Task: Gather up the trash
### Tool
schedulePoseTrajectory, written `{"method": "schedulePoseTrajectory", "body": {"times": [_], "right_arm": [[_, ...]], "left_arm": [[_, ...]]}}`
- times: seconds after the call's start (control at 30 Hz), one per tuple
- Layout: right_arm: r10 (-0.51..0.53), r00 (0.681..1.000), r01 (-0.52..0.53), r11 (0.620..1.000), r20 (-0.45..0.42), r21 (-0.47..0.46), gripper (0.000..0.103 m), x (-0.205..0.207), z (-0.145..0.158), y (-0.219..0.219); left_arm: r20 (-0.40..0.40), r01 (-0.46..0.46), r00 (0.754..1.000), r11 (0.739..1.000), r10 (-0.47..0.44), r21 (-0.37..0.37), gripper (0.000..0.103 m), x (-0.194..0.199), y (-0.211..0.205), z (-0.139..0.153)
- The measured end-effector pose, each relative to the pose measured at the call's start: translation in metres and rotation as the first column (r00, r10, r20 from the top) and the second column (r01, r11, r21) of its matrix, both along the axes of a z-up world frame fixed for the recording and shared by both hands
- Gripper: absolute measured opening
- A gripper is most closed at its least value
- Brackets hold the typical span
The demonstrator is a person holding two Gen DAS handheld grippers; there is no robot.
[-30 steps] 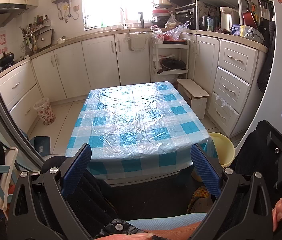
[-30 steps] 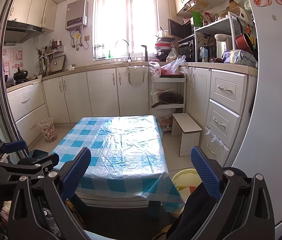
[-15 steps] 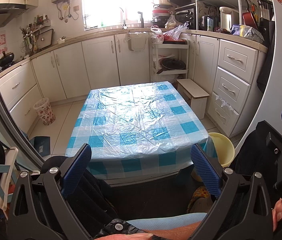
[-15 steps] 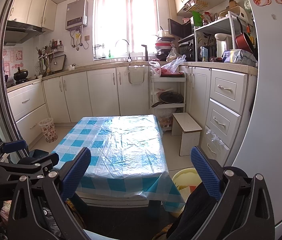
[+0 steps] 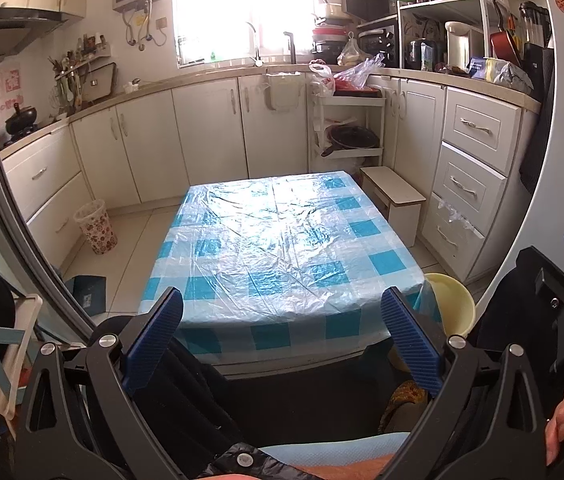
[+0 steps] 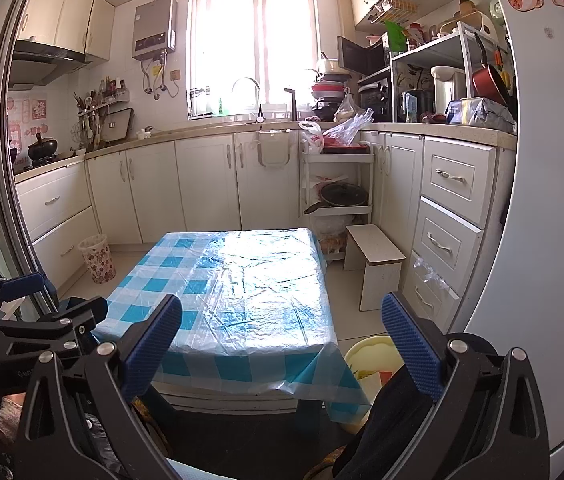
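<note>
Nothing has shifted since the earlier frames; both claws sit where they were, held low at the near end of the tabletop, which wears a blue-and-white checked cloth under clear plastic film; its surface shows only the wrinkled film. Left claw is spread wide with nothing between its blue pads; right claw is likewise wide and grips nothing. From the right wrist view the left claw appears at the left edge, apart from the cloth. A yellow basin stands on the floor just beside the tabletop's near right corner, partly hidden by the hanging cloth and a dark sleeve; it holds some scraps, too unclear to name. A patterned waste basket stands on the floor by the left cabinets, well apart from the tabletop. A small white stool stands on the right, near the drawers.
</note>
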State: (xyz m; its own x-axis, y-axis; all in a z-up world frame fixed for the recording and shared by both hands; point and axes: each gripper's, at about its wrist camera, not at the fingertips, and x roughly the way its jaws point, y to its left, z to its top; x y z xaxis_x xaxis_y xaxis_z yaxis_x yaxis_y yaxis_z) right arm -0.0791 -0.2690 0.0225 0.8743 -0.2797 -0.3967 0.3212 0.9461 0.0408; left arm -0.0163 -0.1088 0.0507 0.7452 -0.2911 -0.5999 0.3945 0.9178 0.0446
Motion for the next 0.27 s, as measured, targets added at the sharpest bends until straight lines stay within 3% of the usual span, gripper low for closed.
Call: {"method": "schedulePoseTrajectory", "body": {"times": [0.27], "right_arm": [[0.033, 0.998, -0.033, 0.999, -0.061, 0.002, 0.096, 0.040, -0.018, -0.013]], "left_arm": [[-0.068, -0.066, 0.995, 0.998, 0.067, 0.023, 0.095, 0.046, 0.008, -0.018]]}}
